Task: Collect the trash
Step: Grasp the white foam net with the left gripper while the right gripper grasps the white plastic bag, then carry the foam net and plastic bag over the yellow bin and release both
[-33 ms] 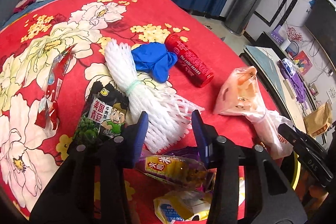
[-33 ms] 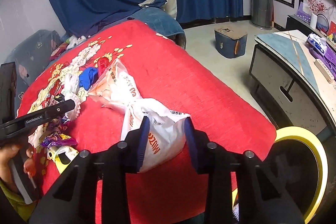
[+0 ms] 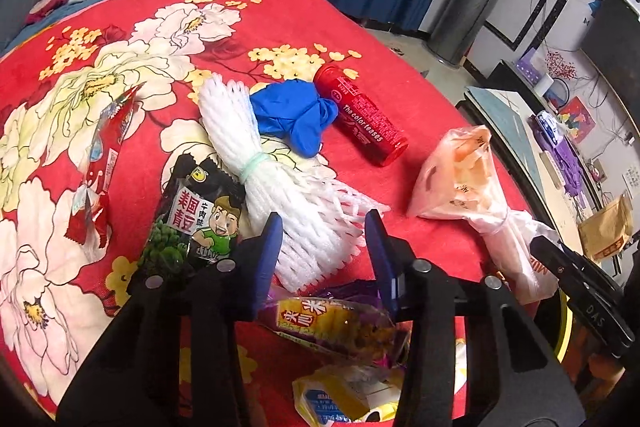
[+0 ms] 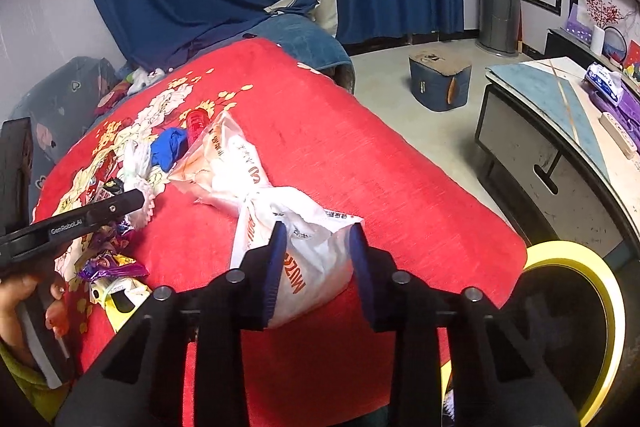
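Looking along my left tool point(image 3: 324, 251), I see its jaws spread wide, holding nothing, with the frayed end of a white foam fruit net point(image 3: 280, 179) lying between the blue fingers point(image 3: 269, 259). The net is tied at its waist with a pale green band and lies on the red floral tabletop point(image 3: 400, 19). Just beside it on the left sits a black green-pea snack packet point(image 3: 196, 219), and further left a red wrapper point(image 3: 106, 155). A crumpled blue glove point(image 3: 292, 115) touches the net's far end and rests against a red tube point(image 3: 362, 115). Below the fingers lie a purple-and-yellow snack wrapper point(image 3: 332, 319) and a yellow packet point(image 3: 344, 399), both partly hidden by the tool body. At right, a knotted translucent plastic bag point(image 3: 460, 175) lies apart from the pile, with my right tool's tip point(image 3: 580, 287) at its near end.

From the right wrist, my right tool point(image 4: 318, 267) is also spread open, its fingers either side of that white plastic bag point(image 4: 308, 247) without pinching it; whether the pads touch it I cannot tell. This view alone shows the yellow-rimmed bin point(image 4: 576, 307) just off the tabletop's point(image 4: 360, 147) near right corner, a blue box point(image 4: 438, 83) on the floor, and my left tool point(image 4: 120, 205) in profile over the litter pile. The snack packets' print, clear from the left wrist, is too small to read here.
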